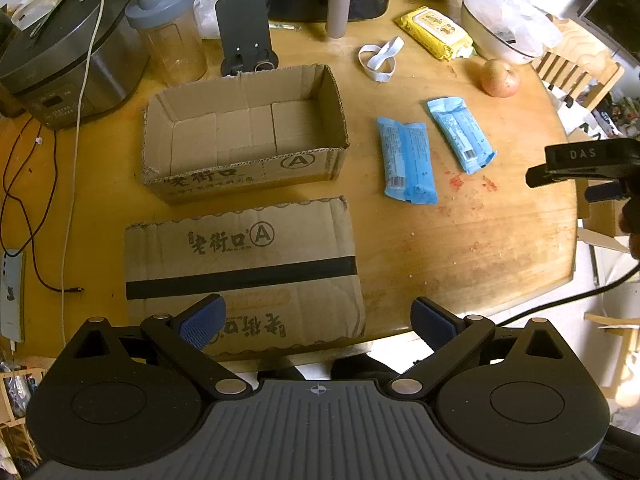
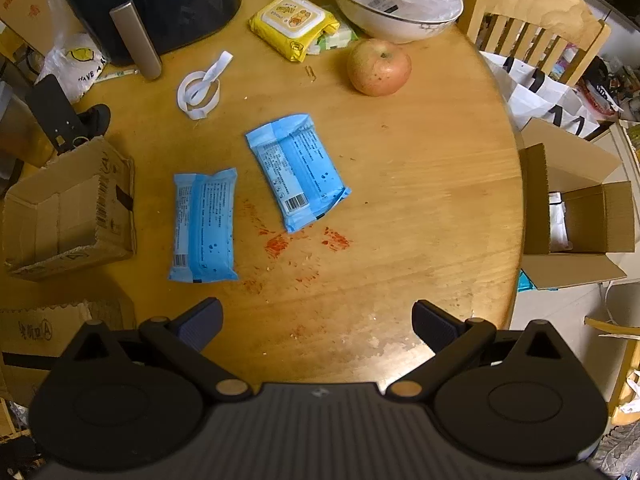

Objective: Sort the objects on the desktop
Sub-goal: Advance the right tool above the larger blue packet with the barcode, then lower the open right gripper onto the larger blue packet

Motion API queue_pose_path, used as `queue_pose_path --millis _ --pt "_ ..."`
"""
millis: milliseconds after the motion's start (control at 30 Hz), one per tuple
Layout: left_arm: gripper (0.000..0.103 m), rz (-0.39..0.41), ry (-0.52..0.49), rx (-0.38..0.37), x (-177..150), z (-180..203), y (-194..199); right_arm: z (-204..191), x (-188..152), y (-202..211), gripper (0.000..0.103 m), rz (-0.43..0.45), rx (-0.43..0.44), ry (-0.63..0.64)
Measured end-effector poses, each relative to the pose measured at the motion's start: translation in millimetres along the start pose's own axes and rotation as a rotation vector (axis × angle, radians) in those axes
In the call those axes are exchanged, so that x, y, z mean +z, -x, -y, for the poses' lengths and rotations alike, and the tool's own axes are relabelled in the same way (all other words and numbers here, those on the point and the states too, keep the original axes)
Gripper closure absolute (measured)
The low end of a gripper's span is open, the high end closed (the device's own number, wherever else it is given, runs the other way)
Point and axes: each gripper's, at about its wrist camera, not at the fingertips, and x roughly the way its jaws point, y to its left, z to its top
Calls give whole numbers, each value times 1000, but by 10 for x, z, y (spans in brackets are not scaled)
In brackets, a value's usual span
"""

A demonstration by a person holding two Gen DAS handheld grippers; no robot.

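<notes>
Blue-padded jaws spread wide on both sides, gripping nothing: left gripper hovering over the flat cardboard sheet, right gripper hanging above bare, red-smeared wooden table. Judging by this, sorting barely starting, everything left to do: open cardboard box sitting empty. Lying just right of it, side by side, near blue packet and far blue packet, glossy, sealed, barcodes facing up.

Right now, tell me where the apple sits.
The apple sits at the table's far right in both views, just in front of the white bowl and right of the yellow wipes pack.
</notes>
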Motion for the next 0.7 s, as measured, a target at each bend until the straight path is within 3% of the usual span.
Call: queue_pose_path --millis 700 --pt "2 -10 10 5 60 -13 -32 -21 429 -159 0 -7 19 22"
